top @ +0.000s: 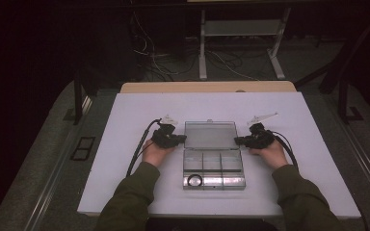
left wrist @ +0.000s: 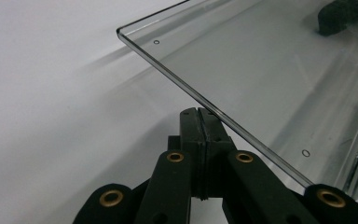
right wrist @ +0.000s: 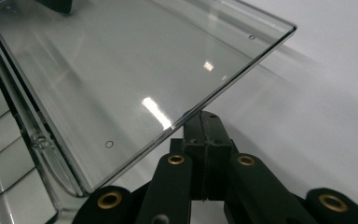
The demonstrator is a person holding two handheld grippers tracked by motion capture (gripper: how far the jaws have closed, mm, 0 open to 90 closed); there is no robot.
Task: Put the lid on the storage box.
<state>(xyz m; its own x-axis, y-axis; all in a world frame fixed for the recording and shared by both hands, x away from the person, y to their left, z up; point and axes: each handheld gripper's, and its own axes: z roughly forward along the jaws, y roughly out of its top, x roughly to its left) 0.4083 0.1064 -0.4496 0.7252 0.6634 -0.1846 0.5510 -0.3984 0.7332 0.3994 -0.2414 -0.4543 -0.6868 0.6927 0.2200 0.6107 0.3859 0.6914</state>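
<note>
Lid (top: 210, 134) of clear box (top: 213, 168) mid-table, open, raised. My left gripper (left wrist: 199, 122) and right gripper (right wrist: 204, 122) pressed together, tips under lid's side edges. Likely lid-swing step; next needs even push both sides.

The high view is dim and slightly soft, its surroundings sinking to black while the white tabletop (top: 125, 144) is evenly lit. In both claw views the near links blur. Bright glare spots sit on the clear lid (right wrist: 121, 70), which casts soft shadows on the tabletop.
</note>
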